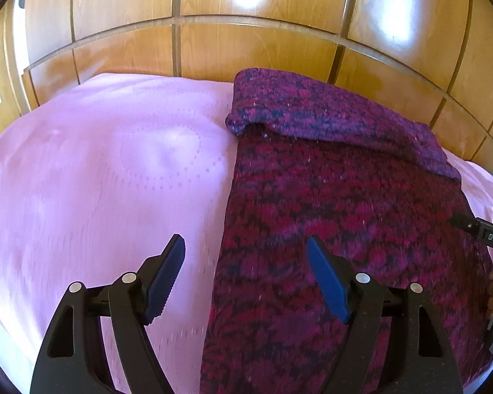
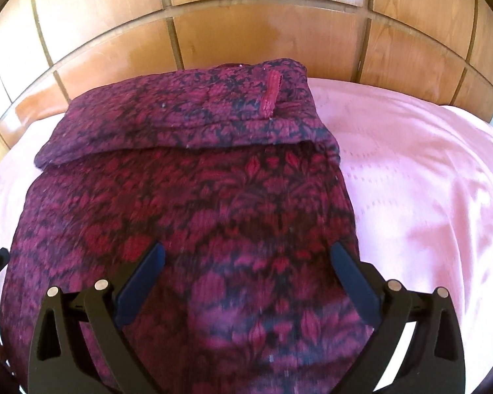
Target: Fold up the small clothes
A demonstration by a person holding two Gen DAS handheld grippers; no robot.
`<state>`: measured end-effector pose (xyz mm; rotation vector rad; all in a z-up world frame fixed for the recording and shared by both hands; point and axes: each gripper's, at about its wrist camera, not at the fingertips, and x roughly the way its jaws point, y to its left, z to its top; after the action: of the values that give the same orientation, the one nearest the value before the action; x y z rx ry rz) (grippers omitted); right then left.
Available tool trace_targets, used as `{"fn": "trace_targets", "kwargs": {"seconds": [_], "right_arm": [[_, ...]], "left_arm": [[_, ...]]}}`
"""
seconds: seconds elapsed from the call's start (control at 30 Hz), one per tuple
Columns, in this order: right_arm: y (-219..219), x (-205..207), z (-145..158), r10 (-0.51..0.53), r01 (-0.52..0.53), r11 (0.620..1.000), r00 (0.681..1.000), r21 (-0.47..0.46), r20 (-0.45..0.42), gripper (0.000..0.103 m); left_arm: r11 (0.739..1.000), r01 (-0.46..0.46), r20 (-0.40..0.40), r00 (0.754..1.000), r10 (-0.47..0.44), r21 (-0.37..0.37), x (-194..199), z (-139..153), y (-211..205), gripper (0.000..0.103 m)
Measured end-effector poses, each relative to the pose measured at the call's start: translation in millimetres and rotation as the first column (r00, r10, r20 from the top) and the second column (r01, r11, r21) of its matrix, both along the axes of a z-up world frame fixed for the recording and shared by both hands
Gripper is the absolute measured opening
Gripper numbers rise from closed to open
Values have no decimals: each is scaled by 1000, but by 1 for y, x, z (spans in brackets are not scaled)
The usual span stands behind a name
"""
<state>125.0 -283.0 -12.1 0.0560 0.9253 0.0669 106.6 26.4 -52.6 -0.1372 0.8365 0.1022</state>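
A wooden panelled headboard (image 1: pixel 213 49) is curving behind a bed that is wearing a pale pink bedspread (image 1: pixel 98 164), and the soft, flat cover is serving as the folding surface. A knitted garment (image 2: pixel 213 197) in magenta and dark red is lying spread on it, apparently so that its edges can be reached from both sides. Its far end is lying doubled back toward the claws as a folded flap (image 2: pixel 180 115), which suggests one fold is already made, and a ribbed strip (image 2: pixel 271 93) is showing on that flap.

The left gripper (image 1: pixel 245 264) is hovering with its jaws spread wide and holding nothing; the garment's left edge is running between its fingers, with bare bedspread under the left finger and knit under the right one, seemingly lined up to pinch that edge. The right gripper (image 2: pixel 246 269) is also gaping wide and empty, and the knit is lying directly ahead of it and beneath it, with pink cover off to its right. Both claws are probably hanging near the near end so the next fold can be lifted evenly
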Motion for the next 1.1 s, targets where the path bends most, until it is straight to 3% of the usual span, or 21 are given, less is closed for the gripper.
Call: {"fn": "trace_targets", "kwargs": {"seconds": [0.4, 0.53, 0.7, 0.83, 0.93, 1.0, 1.03, 1.1], "right_arm": [[-28, -59, 8, -50, 48, 997, 999, 68, 17, 100], [-41, -78, 4, -44, 45, 989, 999, 144, -15, 99], [-47, -112, -4, 4, 10, 974, 998, 228, -60, 76], [-44, -146, -10, 47, -24, 971, 995, 239, -93, 64], [-41, -168, -10, 90, -57, 968, 988, 244, -124, 55], [-39, -179, -11, 111, -72, 966, 983, 250, -145, 47], [-37, -183, -12, 122, -79, 964, 980, 254, -159, 44], [-35, -186, -11, 147, -100, 961, 974, 257, -170, 35]], "left_arm": [[1000, 25, -37, 999, -26, -17, -34, -13, 3, 75], [999, 29, -55, 998, -31, -30, -47, -19, 5, 75], [998, 42, -64, 997, -45, -40, -66, -21, 10, 75], [996, 74, -78, 994, -77, -45, -79, -20, 14, 75], [989, 137, -98, 985, -143, -57, -92, -19, 14, 64], [976, 203, -116, 971, -212, -82, -100, -19, 11, 47], [967, 235, -122, 962, -246, -98, -103, -18, 9, 33], [953, 292, -123, 946, -301, -83, -111, -14, 4, 20]]}}
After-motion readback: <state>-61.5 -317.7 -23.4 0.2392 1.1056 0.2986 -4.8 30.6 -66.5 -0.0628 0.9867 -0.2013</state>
